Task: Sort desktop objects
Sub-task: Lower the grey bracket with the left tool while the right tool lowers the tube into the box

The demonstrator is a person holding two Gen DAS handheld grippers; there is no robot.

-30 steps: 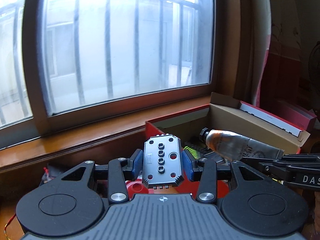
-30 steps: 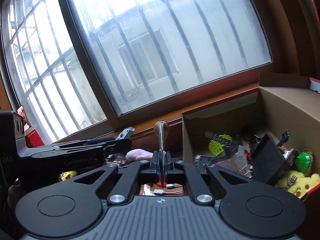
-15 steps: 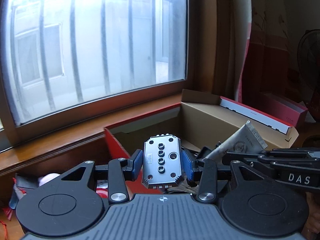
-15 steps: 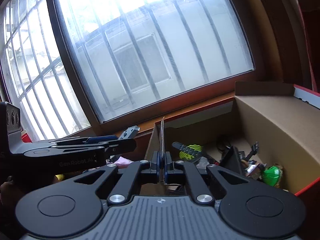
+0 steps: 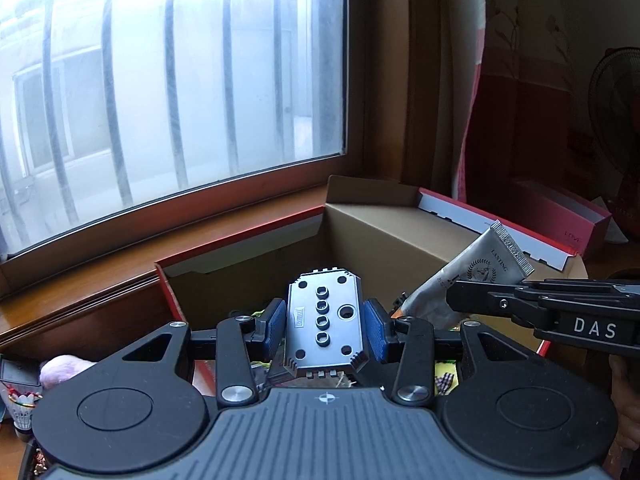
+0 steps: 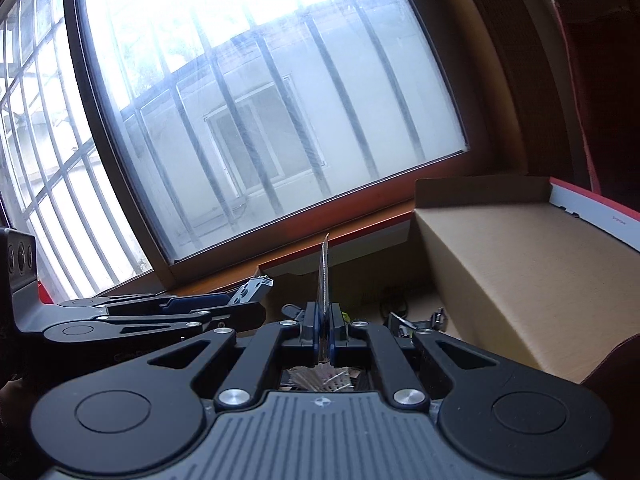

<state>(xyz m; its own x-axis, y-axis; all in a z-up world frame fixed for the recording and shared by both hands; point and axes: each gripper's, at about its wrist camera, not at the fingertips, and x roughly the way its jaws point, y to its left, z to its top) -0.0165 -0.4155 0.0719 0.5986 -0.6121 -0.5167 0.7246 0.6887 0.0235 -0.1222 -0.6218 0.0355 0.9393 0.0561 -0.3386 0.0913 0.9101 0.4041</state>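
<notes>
Both hand-held grippers loaded, over open cardboard box point(image 5: 400, 236).
Centre frame: left hand-held gripper point(image 5: 325, 326) clamped on stiff grey plate point(image 5: 323, 320), rigid, edge grip fine. Right of frame: right hand-held gripper point(image 6: 323, 330) pinched on soft silver tube point(image 5: 476, 270), light, squashy; hold flat body.
</notes>
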